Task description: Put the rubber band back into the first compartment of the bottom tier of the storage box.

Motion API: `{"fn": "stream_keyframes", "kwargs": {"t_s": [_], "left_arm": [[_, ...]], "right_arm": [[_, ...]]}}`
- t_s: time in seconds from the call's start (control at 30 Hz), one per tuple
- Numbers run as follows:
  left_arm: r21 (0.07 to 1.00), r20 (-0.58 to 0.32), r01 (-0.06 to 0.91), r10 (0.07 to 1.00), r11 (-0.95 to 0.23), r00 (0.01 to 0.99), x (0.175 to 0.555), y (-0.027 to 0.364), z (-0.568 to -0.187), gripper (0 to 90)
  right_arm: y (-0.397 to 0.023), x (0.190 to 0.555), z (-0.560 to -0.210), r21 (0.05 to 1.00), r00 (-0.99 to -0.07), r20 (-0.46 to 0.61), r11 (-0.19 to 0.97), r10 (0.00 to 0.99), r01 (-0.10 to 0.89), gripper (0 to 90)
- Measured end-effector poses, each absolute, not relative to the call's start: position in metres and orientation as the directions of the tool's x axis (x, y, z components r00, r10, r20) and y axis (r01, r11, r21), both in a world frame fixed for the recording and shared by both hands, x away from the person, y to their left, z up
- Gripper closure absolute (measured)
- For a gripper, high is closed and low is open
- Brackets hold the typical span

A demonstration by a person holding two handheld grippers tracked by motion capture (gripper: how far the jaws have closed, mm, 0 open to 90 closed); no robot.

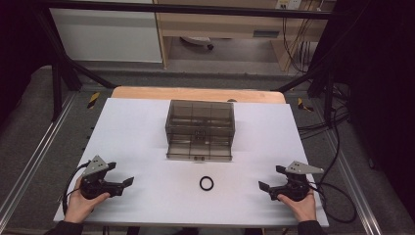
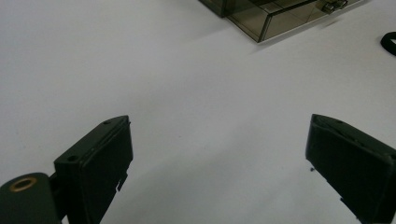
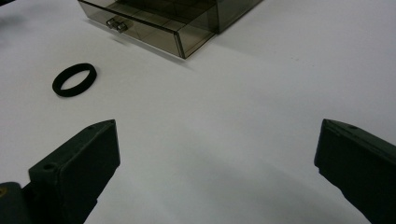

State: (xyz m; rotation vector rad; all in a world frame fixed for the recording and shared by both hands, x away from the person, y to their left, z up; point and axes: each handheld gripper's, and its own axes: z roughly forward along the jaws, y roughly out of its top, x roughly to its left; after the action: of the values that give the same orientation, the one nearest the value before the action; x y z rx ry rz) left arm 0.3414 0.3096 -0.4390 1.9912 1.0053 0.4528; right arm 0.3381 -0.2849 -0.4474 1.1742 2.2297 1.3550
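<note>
Black ring [image 1: 206, 183] lies flat on the white table [image 1: 137, 142], just in front of the box [image 1: 199, 128], whose bottom drawer [image 1: 198, 151] sticks out. The left gripper [image 1: 125, 182] and right gripper [image 1: 266, 188] rest either side of the ring, well apart from it, both wide open and holding nothing.

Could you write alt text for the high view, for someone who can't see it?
A person's two hands rest at the near edge of a white table, each holding a black gripper, left gripper and right gripper, jaws open and empty. Between them lies a small black ring; behind it stands a smoky clear drawer box, its bottom drawer pulled out.
</note>
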Motion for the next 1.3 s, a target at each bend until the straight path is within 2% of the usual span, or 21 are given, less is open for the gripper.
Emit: {"fn": "stream_keyframes", "kwargs": {"t_s": [1.3], "left_arm": [[0.779, -0.048, 0.495, 0.751, -0.385, 0.658, 0.343, 0.271, -0.439, 6.8]], "right_arm": [[-0.283, 0.338, -0.448, 0.826, -0.639, 0.178, 0.239, 0.749, 0.51, 0.8]]}}
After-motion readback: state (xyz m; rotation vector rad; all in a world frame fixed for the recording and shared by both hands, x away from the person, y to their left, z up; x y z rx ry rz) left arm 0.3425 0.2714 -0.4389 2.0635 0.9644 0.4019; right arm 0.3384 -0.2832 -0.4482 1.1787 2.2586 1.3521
